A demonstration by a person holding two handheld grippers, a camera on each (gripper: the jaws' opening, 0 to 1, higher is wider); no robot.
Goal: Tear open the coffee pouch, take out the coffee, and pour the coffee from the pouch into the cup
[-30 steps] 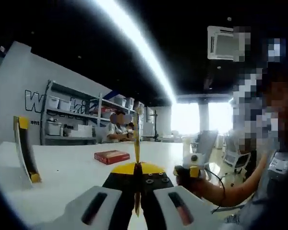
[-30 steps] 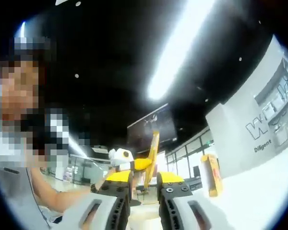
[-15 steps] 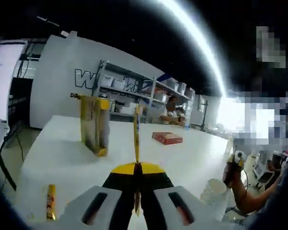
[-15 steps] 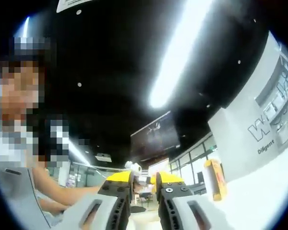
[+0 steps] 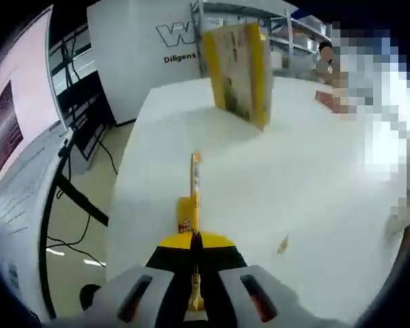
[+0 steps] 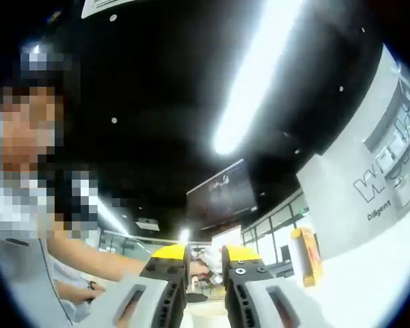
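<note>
My left gripper (image 5: 195, 240) is shut on a slim yellow coffee stick pouch (image 5: 194, 191). The pouch sticks straight out ahead of the jaws, above the white table (image 5: 314, 178). A small yellowish scrap (image 5: 282, 244) lies on the table just right of the jaws. My right gripper (image 6: 203, 263) points up toward the dark ceiling. Its yellow-tipped jaws stand a little apart, and I see nothing held between them. A person's bare forearm (image 6: 96, 263) reaches in at the lower left of the right gripper view.
A tall yellow box (image 5: 239, 68) stands upright on the table's far side, and the same yellow box (image 6: 304, 256) appears past the right jaws. The table's left edge drops to a floor with cables (image 5: 89, 212). A screen (image 5: 14, 116) stands at far left.
The left gripper view has swung down and left, from looking across the room to looking down at the table, with the pouch still clamped. The right gripper view has barely shifted.
</note>
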